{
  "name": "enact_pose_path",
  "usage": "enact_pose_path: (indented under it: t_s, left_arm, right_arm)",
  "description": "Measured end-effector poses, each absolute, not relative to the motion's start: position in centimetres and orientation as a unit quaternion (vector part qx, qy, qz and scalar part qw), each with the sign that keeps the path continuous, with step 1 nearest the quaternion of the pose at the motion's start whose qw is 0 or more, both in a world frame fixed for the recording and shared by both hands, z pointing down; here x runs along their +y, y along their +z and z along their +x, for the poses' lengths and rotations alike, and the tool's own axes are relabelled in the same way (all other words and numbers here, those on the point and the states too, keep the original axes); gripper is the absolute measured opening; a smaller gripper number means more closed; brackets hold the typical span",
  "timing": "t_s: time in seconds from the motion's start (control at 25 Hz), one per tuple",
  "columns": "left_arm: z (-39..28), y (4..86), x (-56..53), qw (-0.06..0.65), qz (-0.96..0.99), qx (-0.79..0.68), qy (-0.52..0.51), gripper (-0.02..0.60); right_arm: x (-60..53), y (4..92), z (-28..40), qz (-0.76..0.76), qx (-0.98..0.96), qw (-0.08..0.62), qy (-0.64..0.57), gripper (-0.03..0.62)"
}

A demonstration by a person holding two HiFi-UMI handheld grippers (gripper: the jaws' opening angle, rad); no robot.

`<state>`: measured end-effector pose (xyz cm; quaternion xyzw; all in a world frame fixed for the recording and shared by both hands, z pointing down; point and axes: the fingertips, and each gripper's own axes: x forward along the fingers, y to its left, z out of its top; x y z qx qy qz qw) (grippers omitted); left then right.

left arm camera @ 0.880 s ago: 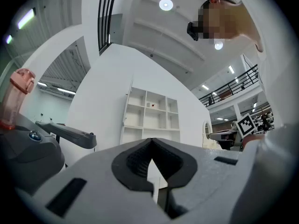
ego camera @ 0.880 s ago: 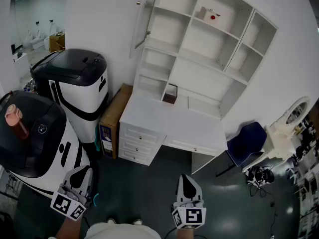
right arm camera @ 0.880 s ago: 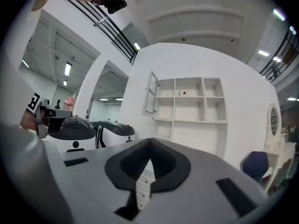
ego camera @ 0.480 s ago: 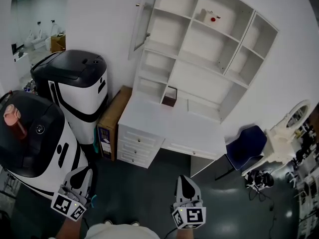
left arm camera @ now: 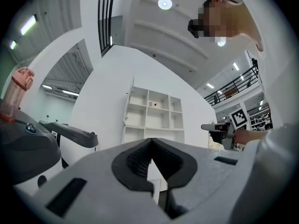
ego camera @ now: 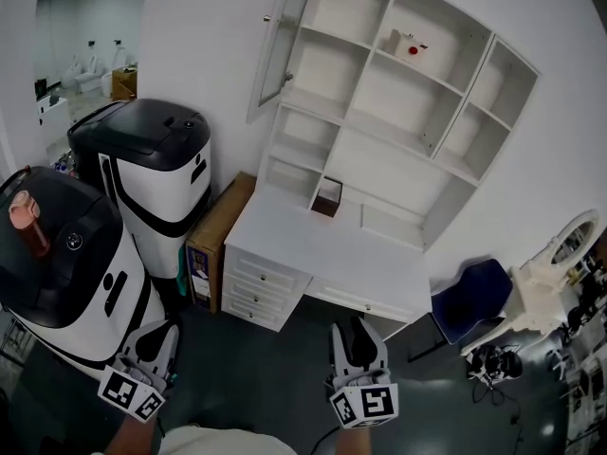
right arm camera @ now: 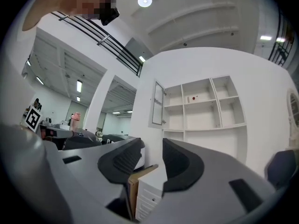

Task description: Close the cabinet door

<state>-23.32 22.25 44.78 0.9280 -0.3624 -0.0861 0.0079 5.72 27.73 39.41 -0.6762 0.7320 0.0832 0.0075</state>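
White wall (ego camera: 204, 45) — cabinet door (ego camera: 278, 44) ajar.

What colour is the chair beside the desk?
The chair is dark blue, best seen in the head view.

We find the cabinet door (ego camera: 277, 44) framed in smooth white, painted-looking; its pane looks like glass. The shelf unit (ego camera: 379, 93) and desk (ego camera: 327, 254) share that smooth white finish, faintly satin. The box (ego camera: 216, 230) looks like matt brown cardboard. The nearer machine (ego camera: 66, 273) and farther machine (ego camera: 152, 159) carry glossy black tops over smooth white plastic shells. The floor (ego camera: 275, 377) is dark and shiny. The left gripper (left arm camera: 150, 141) and right gripper (right arm camera: 153, 146) are matt grey plastic with dark ribbed pads (right arm camera: 124, 158).
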Motion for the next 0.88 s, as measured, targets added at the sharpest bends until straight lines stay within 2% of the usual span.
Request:
enact_pose_path:
  t_s: [0.16,0.6,0.88]
  left_arm:
    - [-22.1,45.3,22.7,0.009,0.925,-0.372,-0.077,0.003]
    - [-19.5,48.1,19.9,0.034,0.926,-0.373,-0.052,0.003]
    - [-14.3,49.9,10.4,0.067,0.940,-0.324,-0.083,0.003]
  right_arm:
    - [27.4,39.4,7.4,-0.664,0.743,0.015,0.083,0.132]
    - [24.1,43.4,9.2,-0.645,0.764,0.016,0.033,0.324]
    - [16.4,42.2,11.2,-0.664,0.745,-0.022,0.054,0.349]
